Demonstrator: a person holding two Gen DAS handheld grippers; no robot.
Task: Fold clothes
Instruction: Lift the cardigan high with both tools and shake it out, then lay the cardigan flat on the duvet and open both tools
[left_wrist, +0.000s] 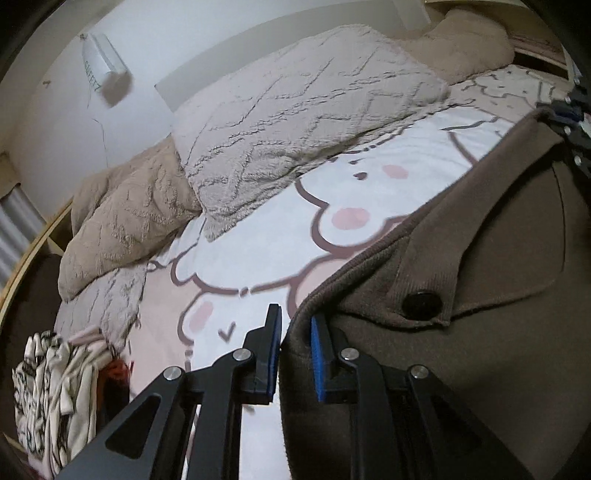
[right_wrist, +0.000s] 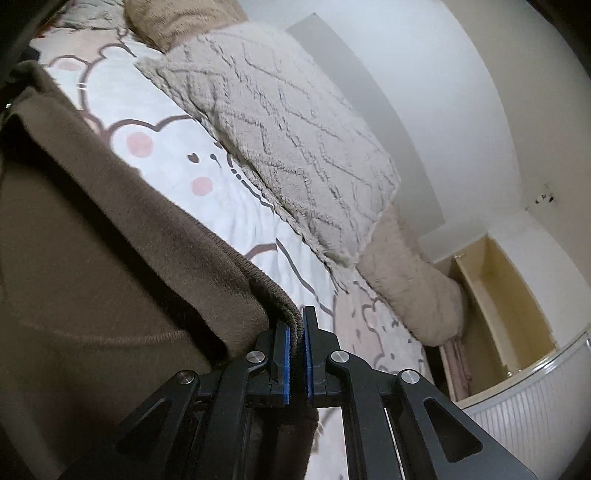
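Observation:
A brown knit garment with a black button hangs stretched over the bed, and fills the left side of the right wrist view. My left gripper is shut on its thick rolled edge, with fabric filling the gap between the blue pads. My right gripper is shut on the ribbed hem, which is pinched tight between its pads. The garment spans between the two grippers. Its lower part is hidden below both views.
The bed sheet has a pink and white bear print. Fluffy beige blankets lie heaped along the wall side. A pile of patterned clothes sits at the bed's near left corner. A white radiator and a wooden bed frame stand at the right.

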